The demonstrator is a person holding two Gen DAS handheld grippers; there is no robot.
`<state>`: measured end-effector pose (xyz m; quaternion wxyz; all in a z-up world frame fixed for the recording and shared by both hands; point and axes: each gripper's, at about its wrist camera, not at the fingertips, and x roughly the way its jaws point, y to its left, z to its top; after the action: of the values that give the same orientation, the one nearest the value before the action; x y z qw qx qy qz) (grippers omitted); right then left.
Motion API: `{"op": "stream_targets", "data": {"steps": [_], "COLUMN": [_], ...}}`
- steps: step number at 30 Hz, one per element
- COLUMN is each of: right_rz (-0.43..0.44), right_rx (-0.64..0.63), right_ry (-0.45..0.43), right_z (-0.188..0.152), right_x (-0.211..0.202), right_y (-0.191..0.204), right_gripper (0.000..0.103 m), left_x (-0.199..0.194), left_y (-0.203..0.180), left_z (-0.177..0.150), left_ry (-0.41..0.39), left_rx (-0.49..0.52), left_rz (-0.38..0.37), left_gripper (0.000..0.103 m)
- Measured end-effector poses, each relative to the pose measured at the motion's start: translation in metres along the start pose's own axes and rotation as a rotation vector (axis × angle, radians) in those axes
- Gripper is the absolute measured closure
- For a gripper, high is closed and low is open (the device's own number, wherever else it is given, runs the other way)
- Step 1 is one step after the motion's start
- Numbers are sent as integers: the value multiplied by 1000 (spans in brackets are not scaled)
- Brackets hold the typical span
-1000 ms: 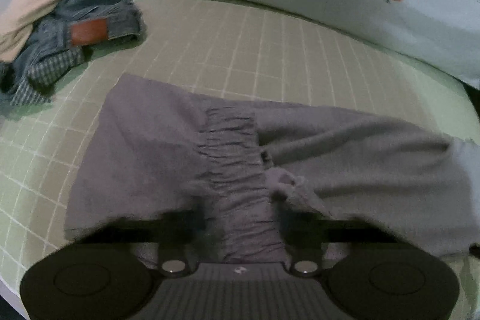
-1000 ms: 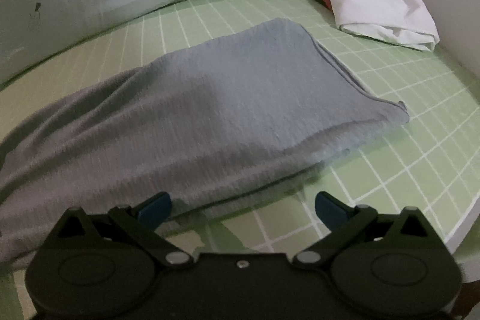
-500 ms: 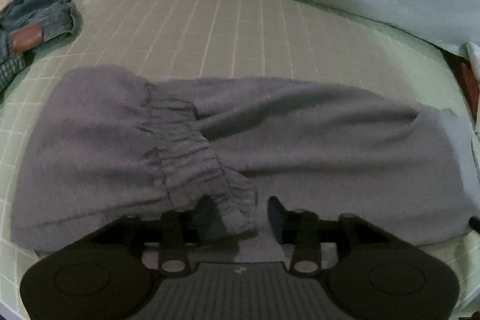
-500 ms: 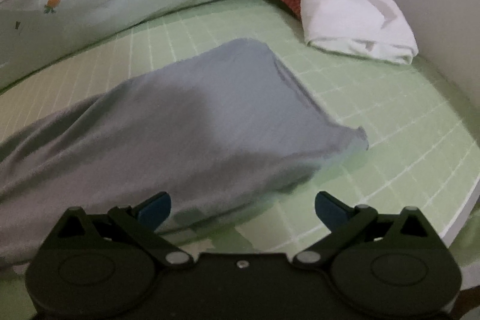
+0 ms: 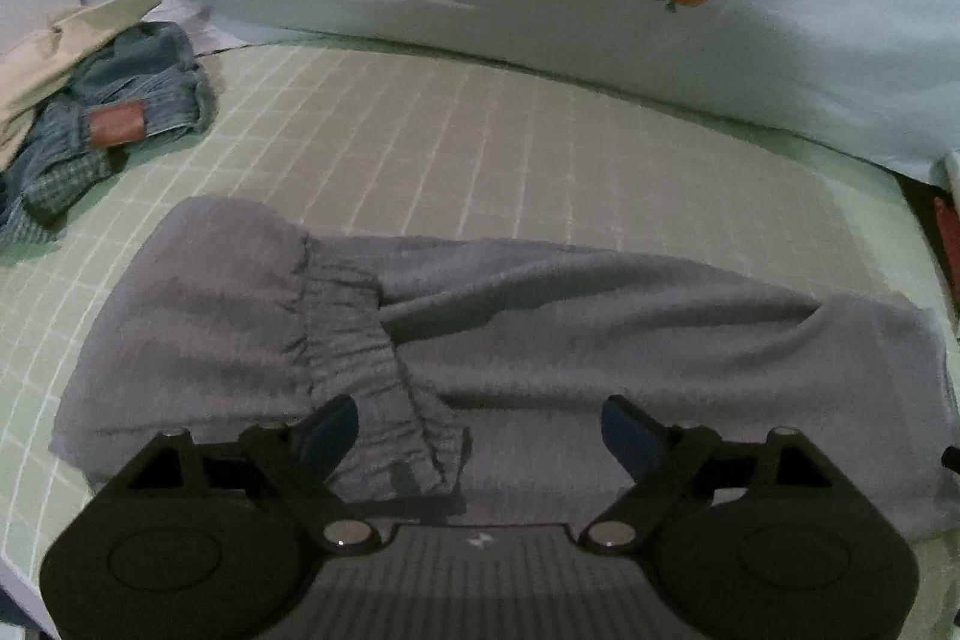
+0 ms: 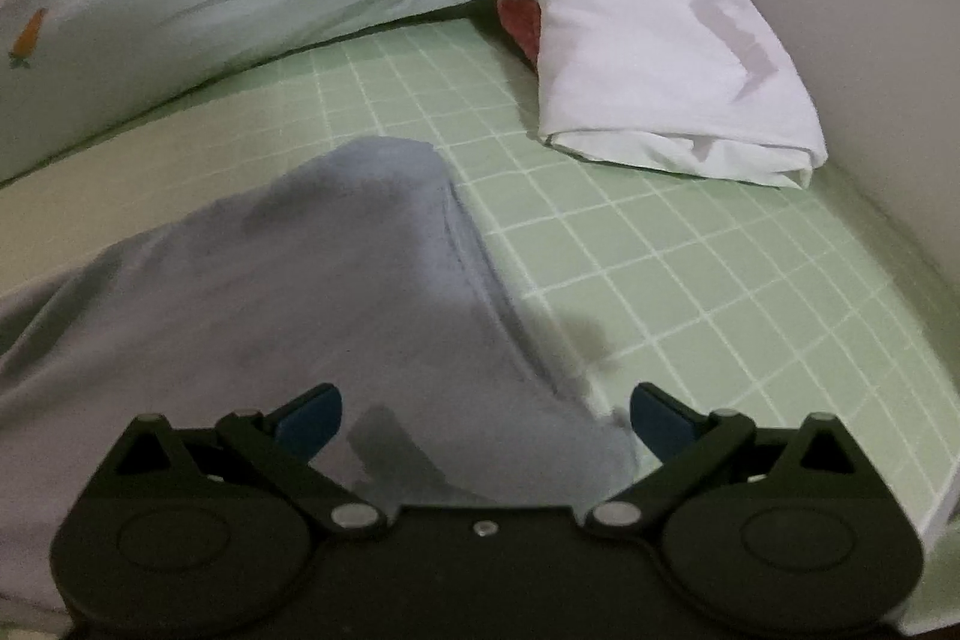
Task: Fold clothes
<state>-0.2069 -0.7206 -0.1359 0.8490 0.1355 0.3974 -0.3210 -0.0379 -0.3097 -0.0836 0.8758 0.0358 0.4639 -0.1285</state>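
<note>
The grey trousers [image 5: 540, 340] lie flat on the green checked sheet [image 5: 420, 148], long axis nine to three, waistband just at twelve of the left gripper [image 5: 480, 430], whose jaws have just been opening (nothing pinched). The right gripper [image 6: 486, 418], gaping wide, straddles the hem corner.

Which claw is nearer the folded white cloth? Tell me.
Right. The right claw faces the folded white cloth across bare sheet; from the left claw only its edge shows, far right.
</note>
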Motion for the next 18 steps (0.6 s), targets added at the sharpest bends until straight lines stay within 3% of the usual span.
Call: {"op": "stream_targets", "data": {"steps": [8,12,17,18], "right_rz": [55,76,100,107], "right_rx": [-17,-15,-33,-38], "right_ry": [39,37,24,17], "right_z": [-1,-2,-3,-3], "right_x": [19,18,11,9], "right_y": [-3,-4,3,6], "right_gripper": [0,2,25,42], "left_x": [-11,-14,-22,-23], "left_y": [-2,1,13,17], "left_z": [-8,-6,-2,0], "left_ry": [3,-4,-62,-67], "left_rx": [16,29,50,59], "left_rz": [96,105,59,52], "left_gripper": [11,11,10,10]}}
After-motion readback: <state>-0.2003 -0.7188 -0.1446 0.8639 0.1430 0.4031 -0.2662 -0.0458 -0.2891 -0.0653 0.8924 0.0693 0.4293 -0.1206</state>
